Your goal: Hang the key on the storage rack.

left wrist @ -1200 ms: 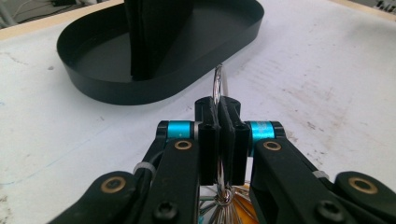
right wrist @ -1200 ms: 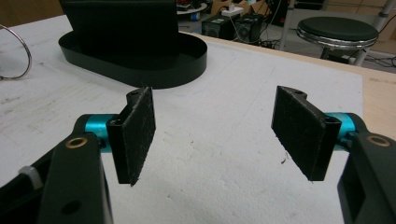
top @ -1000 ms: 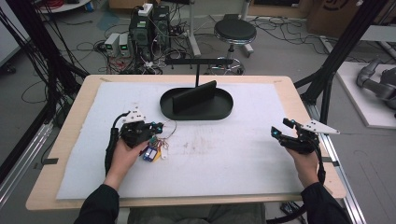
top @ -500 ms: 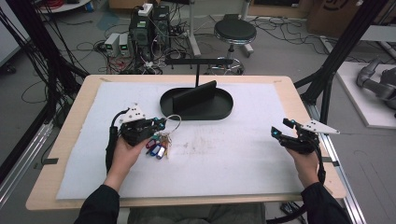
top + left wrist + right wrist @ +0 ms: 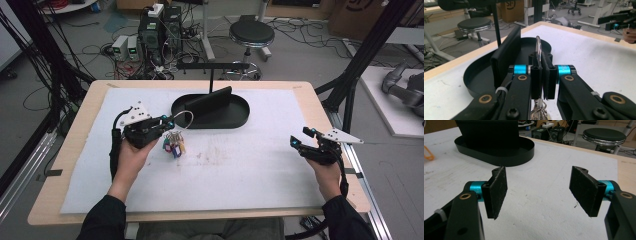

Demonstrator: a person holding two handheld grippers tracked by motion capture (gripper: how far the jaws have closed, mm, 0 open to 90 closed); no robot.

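Observation:
My left gripper (image 5: pixel 169 123) is shut on a thin metal key ring (image 5: pixel 184 119), left of the table's middle. A bunch of keys with coloured tags (image 5: pixel 173 145) hangs from the ring below the jaws. In the left gripper view the ring (image 5: pixel 538 46) stands upright, pinched between the pads (image 5: pixel 536 75), and the keys (image 5: pixel 539 110) dangle underneath. My right gripper (image 5: pixel 300 139) hovers near the table's right edge; its jaws stand wide apart with nothing between the pads (image 5: pixel 498 191).
A black oval tray (image 5: pixel 239 121) with an upright black slab (image 5: pixel 209 102) in it lies just beyond the left gripper. A white mat (image 5: pixel 250 170) covers the wooden table. A stool (image 5: pixel 251 34), cables and boxes stand on the floor behind.
The left gripper has risen and drifted a little toward the tray, lifting the bunch of keys with it. The right gripper has stayed where it was.

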